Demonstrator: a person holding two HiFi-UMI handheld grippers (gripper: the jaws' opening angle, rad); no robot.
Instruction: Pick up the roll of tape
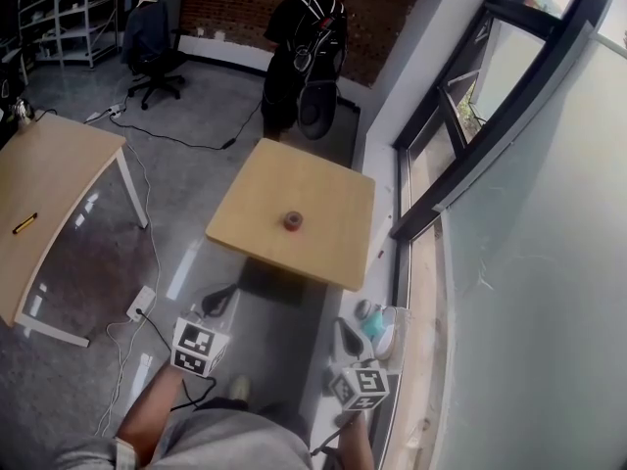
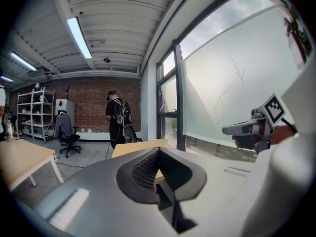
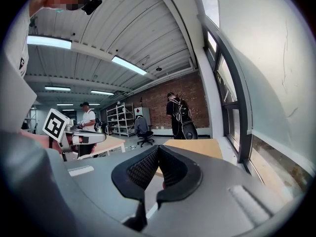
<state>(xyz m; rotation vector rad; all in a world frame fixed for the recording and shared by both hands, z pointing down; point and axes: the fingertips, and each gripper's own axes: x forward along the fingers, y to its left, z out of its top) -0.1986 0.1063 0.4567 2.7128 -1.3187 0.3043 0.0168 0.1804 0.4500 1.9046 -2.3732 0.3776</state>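
The roll of tape (image 1: 292,221) is small and red and lies near the middle of a small square wooden table (image 1: 333,248). Both grippers are held low in the head view, well short of the table's near edge. My left gripper (image 1: 217,303) is on the left with its marker cube (image 1: 199,348). My right gripper (image 1: 350,340) is on the right beside the window sill. In the left gripper view the jaws (image 2: 158,150) meet at the tips, with nothing between them. The right gripper's jaws (image 3: 158,147) are likewise shut and empty. The tabletop (image 2: 129,148) (image 3: 193,145) shows beyond each pair of jaws.
A person in black (image 1: 304,47) stands just beyond the small table. A larger table (image 1: 49,194) with a yellow item stands to the left. Cables and a power strip (image 1: 140,304) lie on the floor. The window wall (image 1: 460,155) runs along the right, with shoes (image 1: 377,326) below it.
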